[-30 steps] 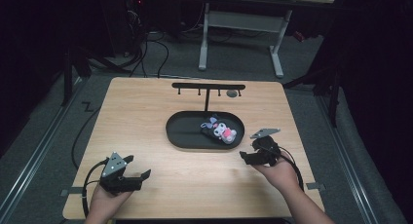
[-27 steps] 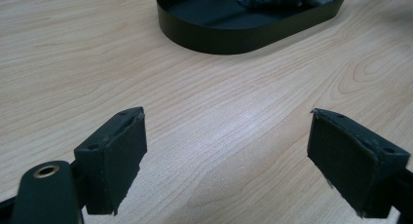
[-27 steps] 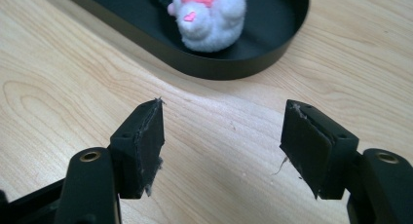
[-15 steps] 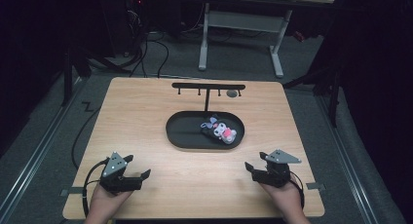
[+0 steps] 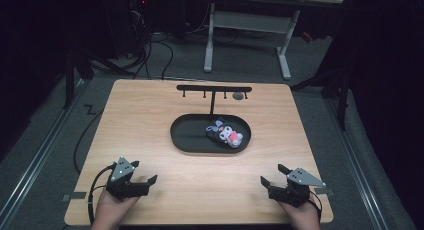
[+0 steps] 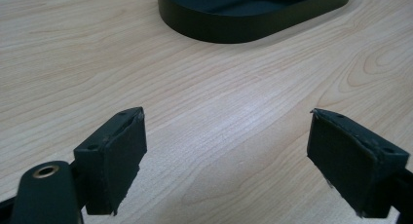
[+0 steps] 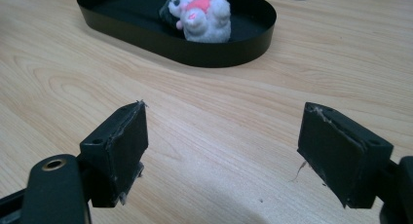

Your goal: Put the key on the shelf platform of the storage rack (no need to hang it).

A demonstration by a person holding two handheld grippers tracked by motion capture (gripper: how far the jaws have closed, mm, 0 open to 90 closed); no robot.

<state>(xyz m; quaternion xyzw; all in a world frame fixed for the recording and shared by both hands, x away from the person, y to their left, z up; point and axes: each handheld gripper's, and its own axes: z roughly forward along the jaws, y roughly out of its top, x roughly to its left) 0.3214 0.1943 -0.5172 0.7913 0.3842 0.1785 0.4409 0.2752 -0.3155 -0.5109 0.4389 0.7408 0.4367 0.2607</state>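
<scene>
Wooden counter (image 5: 150, 125), dark room. Right claw (image 5: 272, 179) has pulled back to lower right, jaws just opened, empty; left claw (image 5: 145, 182) apart lower left. Plush toy (image 5: 226, 133) lies in black tray (image 5: 190, 140), center; placement looks done.

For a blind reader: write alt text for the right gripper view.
A small grey-and-pink plush toy lies in a shallow black oval tray on a light wooden table. In front, the right tongs stand open and empty above the bare wood.
</scene>
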